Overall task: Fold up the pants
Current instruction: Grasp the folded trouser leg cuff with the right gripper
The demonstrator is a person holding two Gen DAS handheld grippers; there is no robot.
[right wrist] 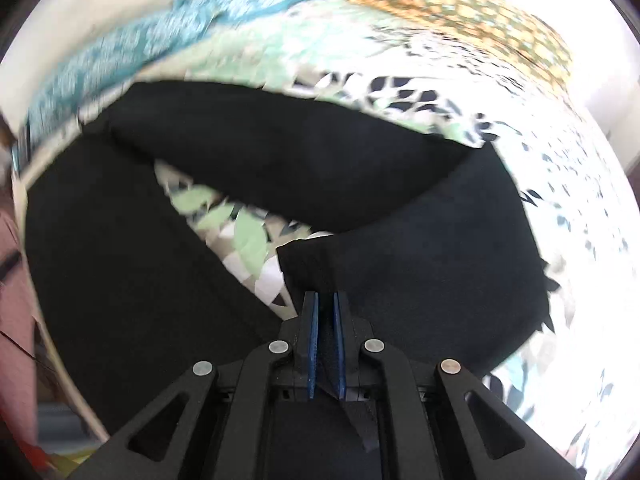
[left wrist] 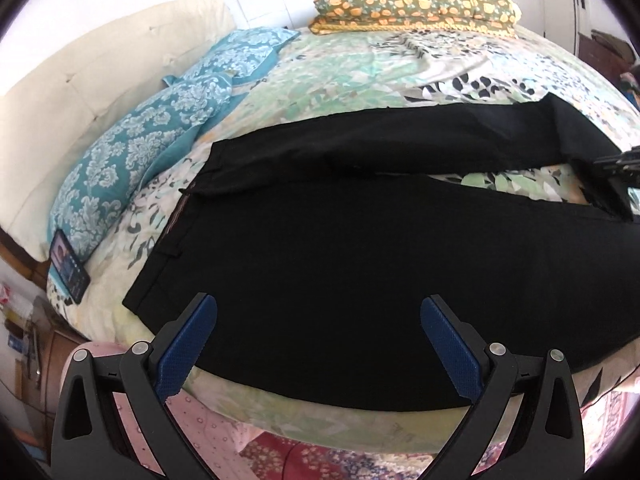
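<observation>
Black pants [left wrist: 320,260] lie spread on the floral bed sheet [left wrist: 340,72], waistband to the left and the two legs running right with a gap of sheet between them. My left gripper [left wrist: 319,302] hovers open over the seat area near the bed's front edge, with nothing between its blue pads. In the right wrist view the pants [right wrist: 420,280] fill the middle. My right gripper [right wrist: 325,296] is shut on the hem of the far leg [right wrist: 304,256], dark cloth pinched between the pads. That right gripper [left wrist: 618,160] also shows at the right edge of the left wrist view.
Two teal patterned pillows [left wrist: 140,152] lean on a cream headboard [left wrist: 80,92] at the left. A yellow-flowered folded quilt [left wrist: 412,4] sits at the far side. A phone [left wrist: 68,266] leans against the nearer pillow. The bed's front edge [left wrist: 320,420] drops away just under the left gripper.
</observation>
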